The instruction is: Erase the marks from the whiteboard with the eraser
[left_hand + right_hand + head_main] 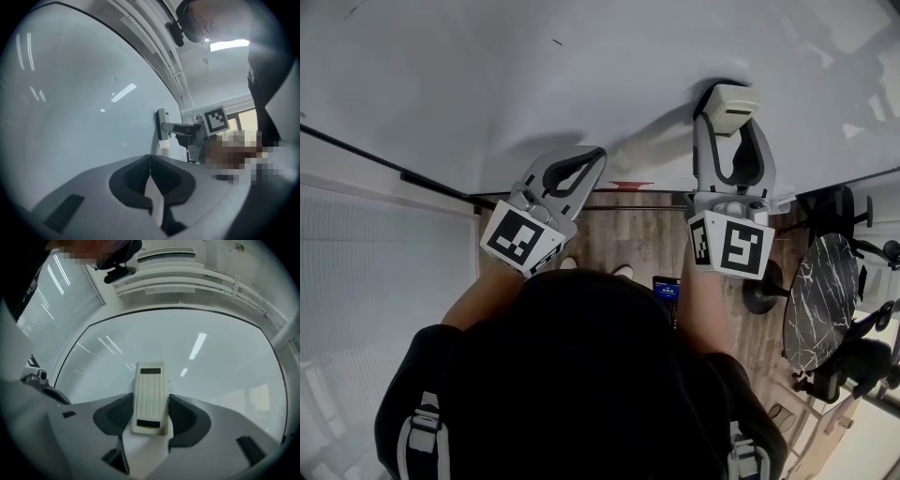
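The whiteboard (534, 84) fills the upper part of the head view, and one short dark mark (557, 42) shows on it. My right gripper (729, 120) is shut on the cream eraser (731, 105), which it holds against the board. In the right gripper view the ribbed eraser (150, 397) stands between the two pads of the right gripper (151, 405), with the board (197, 352) behind it. My left gripper (598, 154) is shut and holds nothing, its tips near the board's lower edge. The left gripper view shows its jaws (150, 158) closed together, the eraser (162, 123) further off and a small mark (115, 78).
Below the board lies a wooden floor (628, 230). At the right stand a round marble table (820, 300) and dark office chairs (839, 211). White blinds (375, 272) cover the left side. The person's head and shoulders fill the lower middle.
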